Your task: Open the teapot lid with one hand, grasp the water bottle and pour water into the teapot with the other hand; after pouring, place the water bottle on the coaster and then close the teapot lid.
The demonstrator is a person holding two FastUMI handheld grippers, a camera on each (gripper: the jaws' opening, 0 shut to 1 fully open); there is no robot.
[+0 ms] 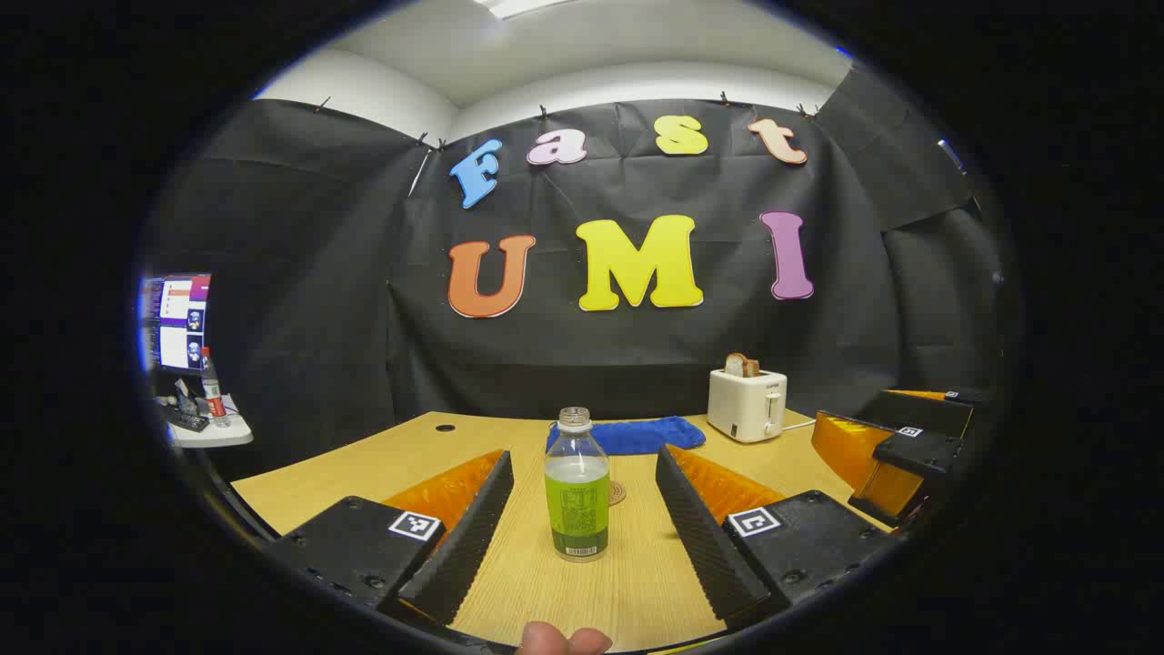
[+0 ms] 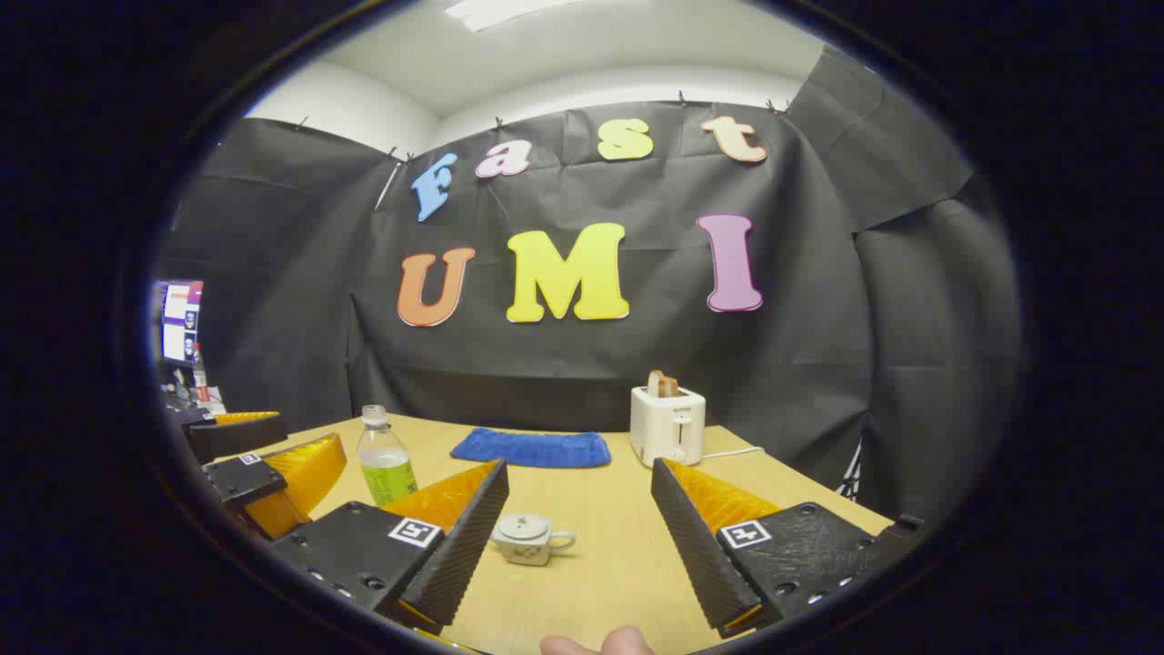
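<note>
A clear water bottle (image 1: 576,496) with green liquid and a green label stands upright on the wooden table (image 1: 627,582). It is in the gap between the fingers of my left gripper (image 1: 583,455), which is open and not touching it. A small round coaster (image 1: 617,493) lies just behind the bottle to its right. In the right gripper view, a small white teapot (image 2: 527,539) with its lid on sits near the left finger of my open right gripper (image 2: 578,468). The bottle (image 2: 386,468) and the left gripper (image 2: 273,473) stand off to the left there.
A blue cloth (image 1: 627,435) lies at the back of the table, with a white toaster (image 1: 747,405) holding bread to its right. The right gripper (image 1: 891,450) shows at the table's right. A monitor (image 1: 177,318) and a side table stand far left.
</note>
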